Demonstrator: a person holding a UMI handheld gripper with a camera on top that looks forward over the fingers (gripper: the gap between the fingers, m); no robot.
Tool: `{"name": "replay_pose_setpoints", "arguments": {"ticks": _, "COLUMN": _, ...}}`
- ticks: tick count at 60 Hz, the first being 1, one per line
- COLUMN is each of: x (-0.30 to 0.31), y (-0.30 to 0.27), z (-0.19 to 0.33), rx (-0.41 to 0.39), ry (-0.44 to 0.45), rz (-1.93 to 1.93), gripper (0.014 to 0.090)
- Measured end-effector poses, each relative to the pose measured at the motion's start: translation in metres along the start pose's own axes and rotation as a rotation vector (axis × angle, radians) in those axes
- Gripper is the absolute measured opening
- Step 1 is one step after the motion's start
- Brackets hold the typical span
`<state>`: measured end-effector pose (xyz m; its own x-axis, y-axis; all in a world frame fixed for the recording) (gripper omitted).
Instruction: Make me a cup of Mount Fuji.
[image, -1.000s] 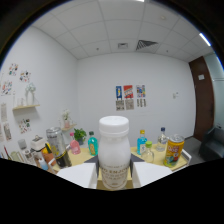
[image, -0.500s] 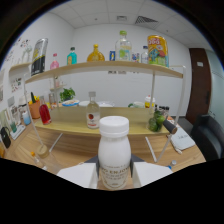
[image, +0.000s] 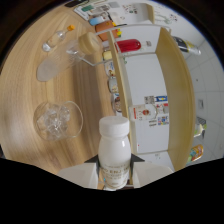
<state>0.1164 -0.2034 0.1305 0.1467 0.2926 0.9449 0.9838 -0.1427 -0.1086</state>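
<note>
Plainly, largest to smallest:
Worktop (image: 30, 95): pale wood, seen rolled on its side, filling the space beyond the gripper; everything below stands on it or at its back edge.
Shelf unit (image: 172, 85): wooden boards along the worktop's back edge against a white wall, carrying a red bottle (image: 129, 46), small jars and cans, with cards pinned between the boards.
White bottle (image: 114, 152): milky plastic with a wide white cap and a printed label low on its body; it sits upright between the fingers, clear of the worktop.
Gripper (image: 115, 175): its two pale fingers press on the bottle's lower body from both sides, so the jaws are closed on it.
Glass bowl (image: 56, 120): clear, holding ice, on the worktop just beyond the bottle.
Clear glassware (image: 62, 61): further along the worktop past the bowl; the pieces overlap and their shapes are hard to tell apart.
</note>
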Motion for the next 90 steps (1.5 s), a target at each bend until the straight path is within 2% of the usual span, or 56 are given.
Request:
{"name": "replay_pose_setpoints", "arguments": {"ticks": 17, "x": 0.002, "y": -0.003, "z": 0.015, "rx": -0.036, "ry": 0.061, "rz": -0.484, "gripper": 0.0476}}
{"name": "replay_pose_setpoints", "arguments": {"ticks": 18, "x": 0.002, "y": -0.004, "z": 0.014, "rx": -0.035, "ry": 0.062, "rz": -0.499, "gripper": 0.0417}}
{"name": "replay_pose_setpoints", "arguments": {"ticks": 19, "x": 0.002, "y": -0.004, "z": 0.014, "rx": -0.033, "ry": 0.062, "rz": -0.509, "gripper": 0.0475}}
{"name": "replay_pose_setpoints", "arguments": {"ticks": 33, "x": -0.004, "y": -0.003, "z": 0.016, "rx": -0.033, "ry": 0.042, "rz": -0.507, "gripper": 0.0478}}
{"name": "replay_pose_setpoints", "arguments": {"ticks": 41, "x": 0.005, "y": -0.006, "z": 0.007, "rx": 0.008, "ry": 0.016, "rz": -0.256, "gripper": 0.0479}}
{"name": "replay_pose_setpoints", "arguments": {"ticks": 45, "x": 0.02, "y": -0.004, "z": 0.0, "rx": 0.025, "ry": 0.038, "rz": -0.082, "gripper": 0.048}}
{"name": "replay_pose_setpoints", "arguments": {"ticks": 56, "x": 0.05, "y": -0.011, "z": -0.02, "rx": 0.176, "ry": 0.013, "rz": 0.542, "gripper": 0.0483}}
{"name": "replay_pose_setpoints", "arguments": {"ticks": 62, "x": 0.054, "y": -0.007, "z": -0.022, "rx": 0.236, "ry": -0.031, "rz": 0.896, "gripper": 0.0484}}
{"name": "replay_pose_setpoints", "arguments": {"ticks": 75, "x": -0.002, "y": 0.024, "z": 0.015, "rx": 0.144, "ry": -0.158, "rz": 1.282, "gripper": 0.048}}
{"name": "replay_pose_setpoints", "arguments": {"ticks": 90, "x": -0.057, "y": 0.035, "z": 0.028, "rx": 0.099, "ry": -0.271, "rz": 1.384, "gripper": 0.0485}}
